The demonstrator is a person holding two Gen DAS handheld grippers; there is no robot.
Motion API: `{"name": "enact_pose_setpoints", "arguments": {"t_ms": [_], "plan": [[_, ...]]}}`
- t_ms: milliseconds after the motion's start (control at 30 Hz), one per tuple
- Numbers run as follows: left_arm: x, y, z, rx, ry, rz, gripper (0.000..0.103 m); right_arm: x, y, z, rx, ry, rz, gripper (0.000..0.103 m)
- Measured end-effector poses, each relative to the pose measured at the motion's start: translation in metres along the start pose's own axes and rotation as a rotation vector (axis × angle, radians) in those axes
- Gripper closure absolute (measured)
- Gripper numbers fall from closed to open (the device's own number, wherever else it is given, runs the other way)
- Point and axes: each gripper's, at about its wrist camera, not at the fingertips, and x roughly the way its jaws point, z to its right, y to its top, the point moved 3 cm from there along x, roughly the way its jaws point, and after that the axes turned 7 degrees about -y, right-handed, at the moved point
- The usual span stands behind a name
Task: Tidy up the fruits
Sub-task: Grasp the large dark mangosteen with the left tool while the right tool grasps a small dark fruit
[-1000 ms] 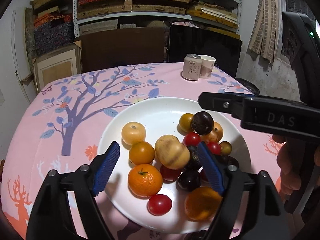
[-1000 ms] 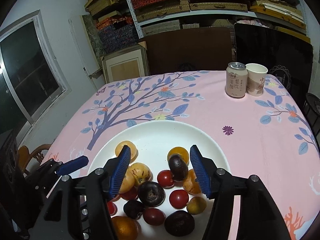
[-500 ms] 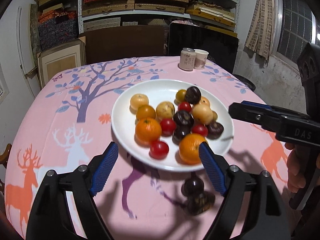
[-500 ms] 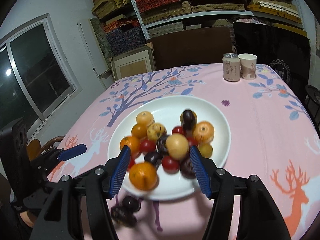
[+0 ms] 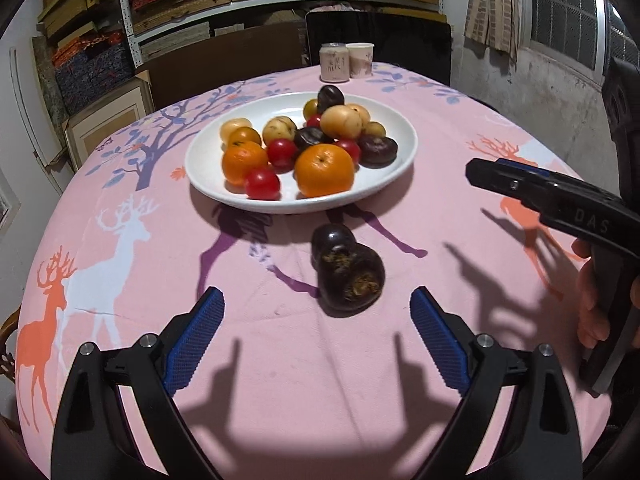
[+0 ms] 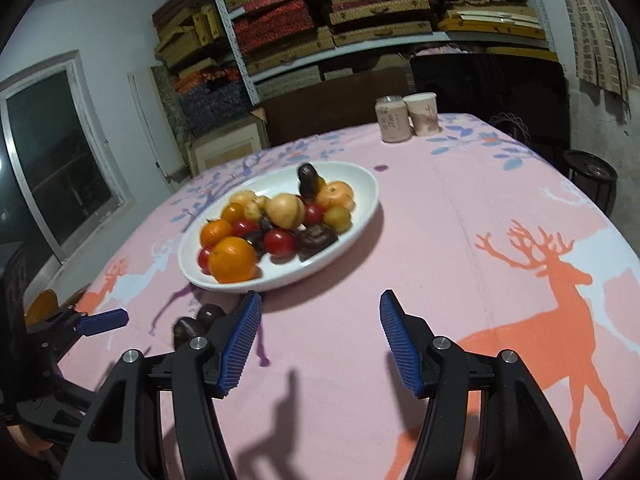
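Observation:
A white plate (image 5: 200, 160) (image 6: 360, 184) on the pink tablecloth holds several fruits: oranges (image 5: 325, 169), red tomatoes, yellow-brown fruits and dark purple ones. Two dark purple fruits (image 5: 347, 269) lie on the cloth in front of the plate; in the right wrist view they show (image 6: 192, 322) behind my right gripper's left finger. My left gripper (image 5: 316, 312) is open and empty, just short of these two fruits. My right gripper (image 6: 320, 312) is open and empty over bare cloth, to the right of them.
A drink can (image 5: 334, 62) (image 6: 393, 119) and a paper cup (image 5: 360, 60) (image 6: 423, 113) stand at the table's far edge. Shelves with boxes fill the back wall. A dark chair (image 5: 380, 36) stands behind the table. A window (image 6: 52, 160) is at the left.
Both grippers have pulled back from above the plate toward the table's near side. Two dark purple fruits that were not on the cloth a second ago now lie in front of the plate.

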Motion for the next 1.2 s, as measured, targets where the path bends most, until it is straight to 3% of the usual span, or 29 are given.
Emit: {"name": "enact_pose_setpoints", "arguments": {"t_ms": [500, 600, 767, 1200], "plan": [[0.033, 0.009, 0.004, -0.053, 0.046, -0.032, 0.016, -0.001, 0.001, 0.002, -0.009, 0.039, 0.029, 0.041], [0.034, 0.009, 0.001, -0.066, 0.037, -0.032, 0.025, -0.001, 0.002, 0.003, -0.005, 0.037, 0.028, 0.041], [0.041, 0.008, 0.004, -0.054, 0.008, -0.058, 0.058, 0.0, 0.001, 0.003, -0.004, 0.031, 0.023, 0.041], [0.02, 0.005, -0.011, -0.099, -0.043, -0.002, 0.062, 0.001, 0.0, 0.005, 0.001, 0.029, 0.021, 0.041]]}}
